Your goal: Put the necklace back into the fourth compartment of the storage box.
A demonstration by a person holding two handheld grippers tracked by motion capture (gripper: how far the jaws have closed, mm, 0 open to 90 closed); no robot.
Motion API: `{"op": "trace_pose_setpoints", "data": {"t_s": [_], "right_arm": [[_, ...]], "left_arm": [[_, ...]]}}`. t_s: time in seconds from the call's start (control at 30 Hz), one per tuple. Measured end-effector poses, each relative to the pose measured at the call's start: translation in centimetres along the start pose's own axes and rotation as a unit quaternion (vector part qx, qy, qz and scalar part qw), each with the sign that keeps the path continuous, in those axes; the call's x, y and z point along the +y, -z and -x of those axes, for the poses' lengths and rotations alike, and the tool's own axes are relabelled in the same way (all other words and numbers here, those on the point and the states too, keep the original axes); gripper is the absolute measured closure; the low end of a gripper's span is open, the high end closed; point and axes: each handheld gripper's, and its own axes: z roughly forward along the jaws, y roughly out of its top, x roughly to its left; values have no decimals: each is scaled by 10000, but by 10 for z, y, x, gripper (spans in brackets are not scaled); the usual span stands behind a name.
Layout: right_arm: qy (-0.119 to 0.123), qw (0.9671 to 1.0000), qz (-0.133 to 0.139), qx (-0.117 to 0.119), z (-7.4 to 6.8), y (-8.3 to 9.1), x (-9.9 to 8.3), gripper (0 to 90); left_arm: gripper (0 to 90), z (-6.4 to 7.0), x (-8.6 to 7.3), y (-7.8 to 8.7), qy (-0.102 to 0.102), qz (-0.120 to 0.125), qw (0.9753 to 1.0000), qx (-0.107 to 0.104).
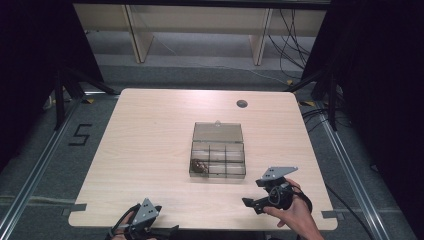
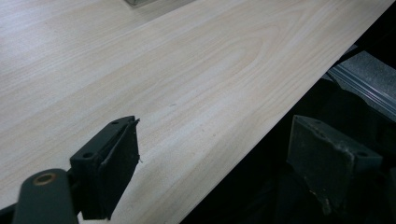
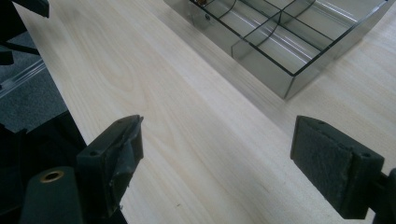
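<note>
Compartment box (image 1: 218, 156) lid-open mid-table, brown bits in one cell; left gripper (image 2: 219, 163) and right gripper (image 3: 217, 163) wide apart, empty

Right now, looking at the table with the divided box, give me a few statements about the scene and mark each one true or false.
1. The clear divided box has its lid open. True.
2. Small brownish items lie in the box's near left compartment. True; what they are is too small to tell.
3. The right claw is shut on the box. False: its jaws stand wide apart above bare table, with the box farther off.
4. The left claw grips a small part. False: it is open with nothing between its jaws, over the table's near edge.
5. The box stands on the floor. False: it rests on the wooden table, near the middle.
</note>
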Motion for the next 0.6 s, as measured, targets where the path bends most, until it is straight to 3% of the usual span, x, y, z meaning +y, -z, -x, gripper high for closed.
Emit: {"op": "trace_pose_setpoints", "data": {"t_s": [0.07,0.17,0.2,0.27,0.43,0.6], "right_arm": [[-97,9999,-58,26,0,1,-1,177],[-35,10000,-25,58,0,2,-3,177],[-58,9999,109,-4,0,0,-5,177],[-133,9999,107,-2,0,1,-6,177],[31,9999,84,48,2,3,-9,179],[-134,9999,59,11,1,6,-13,183]], "left_arm": [[160,0,0,0,19,17,10000,-16],[160,1,0,1,28,18,10000,-28],[160,1,0,1,16,8,10000,-14],[160,0,0,0,16,12,10000,-18],[160,1,0,0,21,36,10000,-61],[160,2,0,-1,98,74,9999,-64]]}}
